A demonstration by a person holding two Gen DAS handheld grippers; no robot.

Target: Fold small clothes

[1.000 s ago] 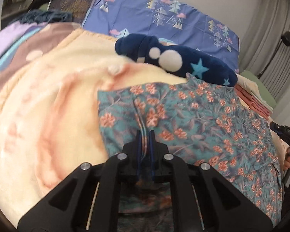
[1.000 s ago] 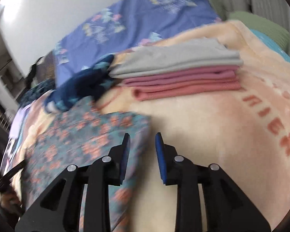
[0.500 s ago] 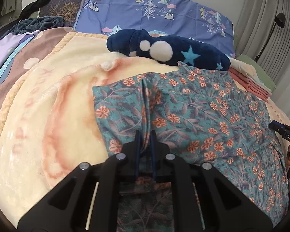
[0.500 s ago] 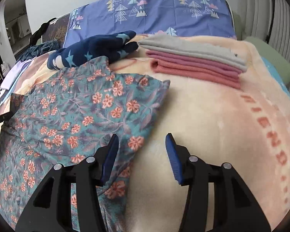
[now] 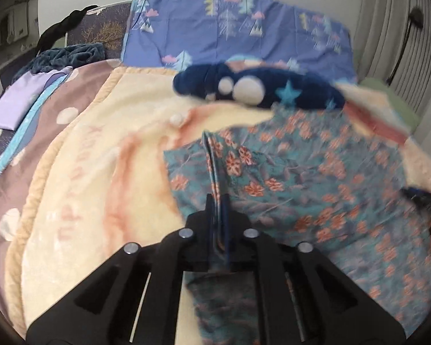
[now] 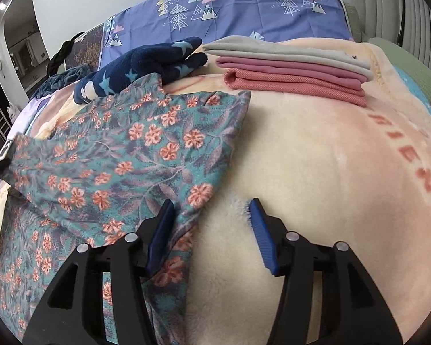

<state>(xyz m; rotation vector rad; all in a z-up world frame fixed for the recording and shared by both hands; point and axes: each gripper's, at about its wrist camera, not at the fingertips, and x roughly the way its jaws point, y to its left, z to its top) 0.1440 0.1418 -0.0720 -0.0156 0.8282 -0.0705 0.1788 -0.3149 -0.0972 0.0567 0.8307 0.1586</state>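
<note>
A teal garment with orange flowers lies on the cream blanket. My left gripper is shut on a pinched ridge of its left edge and holds that part lifted. In the right wrist view the same floral garment spreads to the left, its left corner raised by the left gripper. My right gripper is open wide, its left finger at the garment's right edge, its right finger over the blanket. Nothing is held between its fingers.
A navy star-print fleece lies behind the garment. A stack of folded grey and pink clothes sits at the back right. A blue tree-print pillow stands at the headboard. More bedding lies at the far left.
My right gripper has opened wider and moved down to the garment's right edge. My left gripper has stayed shut on the fabric and lifted its left edge, with the view blurred by motion.
</note>
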